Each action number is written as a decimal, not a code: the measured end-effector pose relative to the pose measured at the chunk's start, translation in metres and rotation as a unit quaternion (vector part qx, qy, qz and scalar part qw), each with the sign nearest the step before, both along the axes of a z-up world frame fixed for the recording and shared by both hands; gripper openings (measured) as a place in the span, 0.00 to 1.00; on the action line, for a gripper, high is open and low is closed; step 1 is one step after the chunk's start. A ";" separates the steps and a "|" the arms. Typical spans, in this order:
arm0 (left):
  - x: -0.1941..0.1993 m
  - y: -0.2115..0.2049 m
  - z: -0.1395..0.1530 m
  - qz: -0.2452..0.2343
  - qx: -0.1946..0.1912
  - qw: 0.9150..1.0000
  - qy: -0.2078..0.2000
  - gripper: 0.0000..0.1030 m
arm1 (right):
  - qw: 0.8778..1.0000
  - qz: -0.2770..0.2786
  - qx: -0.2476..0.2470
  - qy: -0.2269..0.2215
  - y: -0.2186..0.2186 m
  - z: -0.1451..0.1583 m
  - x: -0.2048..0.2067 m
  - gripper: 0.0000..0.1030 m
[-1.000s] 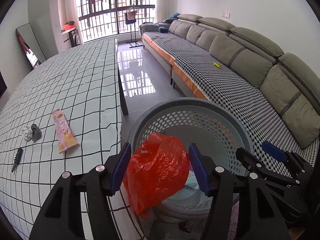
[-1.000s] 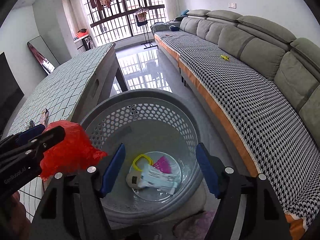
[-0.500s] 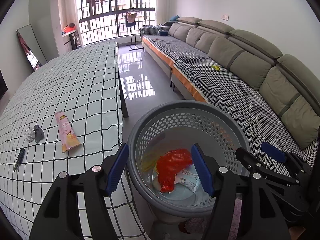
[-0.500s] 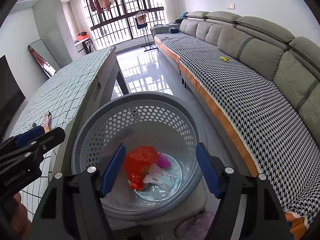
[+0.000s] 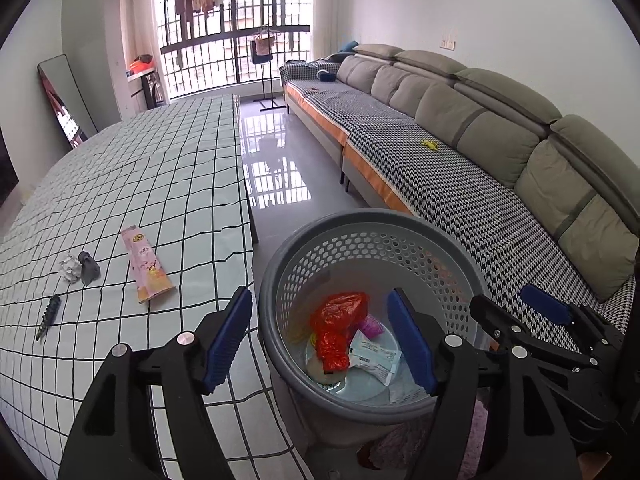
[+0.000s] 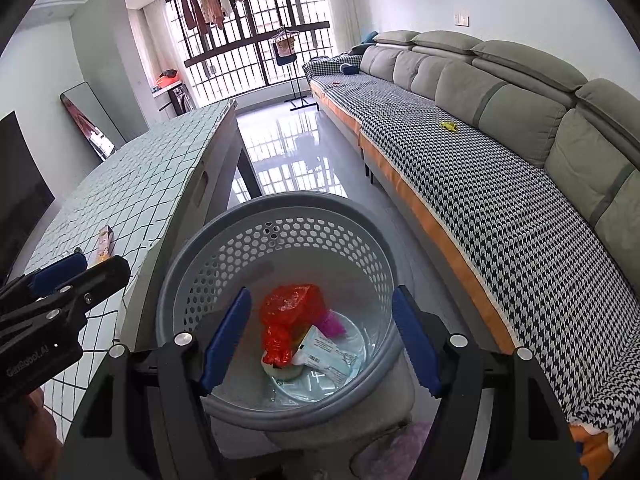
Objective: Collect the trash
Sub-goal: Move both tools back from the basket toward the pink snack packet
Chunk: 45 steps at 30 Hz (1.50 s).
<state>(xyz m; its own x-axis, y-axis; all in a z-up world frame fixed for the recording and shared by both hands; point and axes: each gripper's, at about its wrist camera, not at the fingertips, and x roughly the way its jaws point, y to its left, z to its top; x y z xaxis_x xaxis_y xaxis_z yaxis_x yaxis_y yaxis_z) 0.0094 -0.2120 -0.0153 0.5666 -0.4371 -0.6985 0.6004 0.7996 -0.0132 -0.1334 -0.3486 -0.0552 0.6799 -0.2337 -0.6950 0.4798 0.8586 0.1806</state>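
Now, toward the table's [image 5: 120, 184] near edge, a pink wrapper [image 5: 147, 266], crumpled scraps [image 5: 79, 267] and a small dark stick [image 5: 48, 316] wait. Past its corner, the left gripper [image 5: 320, 338] has just been opening, jaws parted and empty; the red bag [image 5: 338, 330] it held a second ago lies inside the grey basket [image 5: 440, 240]. The right gripper [image 6: 322, 340] hangs released, empty, over the same basket.

Grey perforated plastic basket [image 5: 372, 236]; crumpled red plastic bag [image 5: 338, 326]; pink snack wrapper [image 5: 146, 266]; bench cloth [image 5: 160, 184], pale with black grid; sofa cover [image 5: 460, 196], black-and-white houndstooth, orange-edged.
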 end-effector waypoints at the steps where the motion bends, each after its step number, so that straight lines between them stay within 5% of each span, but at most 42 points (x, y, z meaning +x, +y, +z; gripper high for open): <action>1: -0.001 0.002 0.001 0.000 -0.001 1.000 -0.001 0.67 | 1.000 0.000 -0.001 -0.001 0.002 0.001 -0.001 0.68; 31: -0.036 0.097 0.031 0.055 -0.044 0.997 -0.039 0.75 | 0.997 0.050 -0.043 -0.033 0.077 0.038 -0.019 0.68; 45: -0.030 0.156 0.031 0.114 -0.044 0.991 -0.047 0.76 | 0.992 0.110 -0.052 -0.028 0.126 0.038 0.008 0.68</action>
